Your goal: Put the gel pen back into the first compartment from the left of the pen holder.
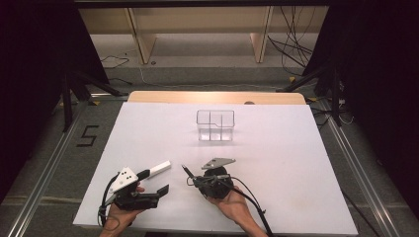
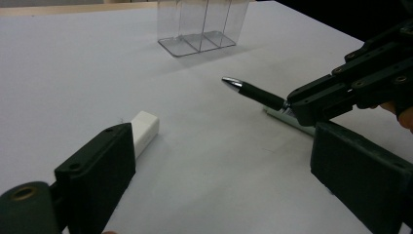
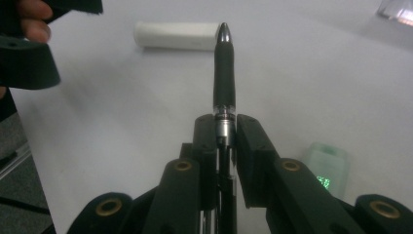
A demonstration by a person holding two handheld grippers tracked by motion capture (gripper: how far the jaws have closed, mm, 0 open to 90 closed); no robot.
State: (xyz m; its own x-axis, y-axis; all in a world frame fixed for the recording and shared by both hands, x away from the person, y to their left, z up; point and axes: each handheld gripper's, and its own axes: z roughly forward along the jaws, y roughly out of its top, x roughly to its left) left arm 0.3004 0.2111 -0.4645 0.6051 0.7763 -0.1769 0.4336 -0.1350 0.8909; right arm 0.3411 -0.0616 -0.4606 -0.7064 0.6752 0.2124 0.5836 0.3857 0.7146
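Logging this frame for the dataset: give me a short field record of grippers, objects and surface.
left gripper: open, jaws either side of the eraser's near end, not pressing
right gripper: shut on pen
pen: black grip, silver tip, sticking out ahead of the jaws, lifted clear of the sheet
eraser: white block, lying flat
clear organizer: upright, at the far middle of the table, looks empty
table: white sheet on top
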